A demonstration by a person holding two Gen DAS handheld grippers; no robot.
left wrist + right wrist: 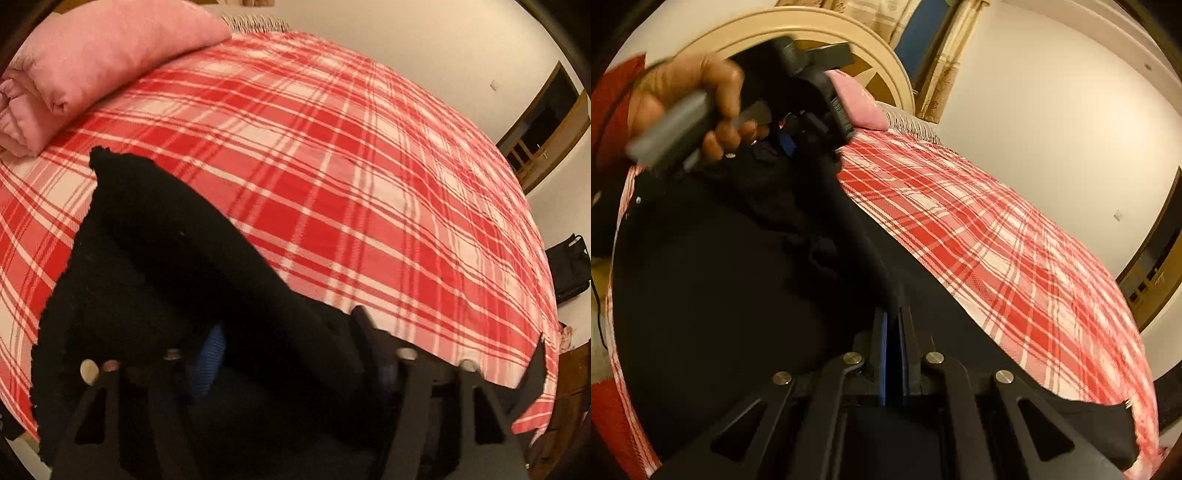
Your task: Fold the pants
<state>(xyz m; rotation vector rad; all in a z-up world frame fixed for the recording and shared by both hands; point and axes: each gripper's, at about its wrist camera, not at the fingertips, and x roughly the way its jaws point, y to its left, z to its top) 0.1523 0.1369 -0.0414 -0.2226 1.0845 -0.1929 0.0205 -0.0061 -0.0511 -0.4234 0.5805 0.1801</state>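
Where black pants (155, 266) swallow the left gripper (284, 343), grip unclear; right gripper (894, 332) pinching their fabric.

Ahead of the left gripper (284, 343) and to its right, the red plaid bedspread (351, 192) lay flat and bare up to the wall, so a gripper could pass there freely. To its far left, a pink pillow (92, 70) blocked the way. Directly under its fingers the black pants (155, 258) covered the bed. For the right gripper (894, 332), the room to the right over the plaid was open, but ahead and to its left a hand (698, 99) holding the other gripper stood in the way.
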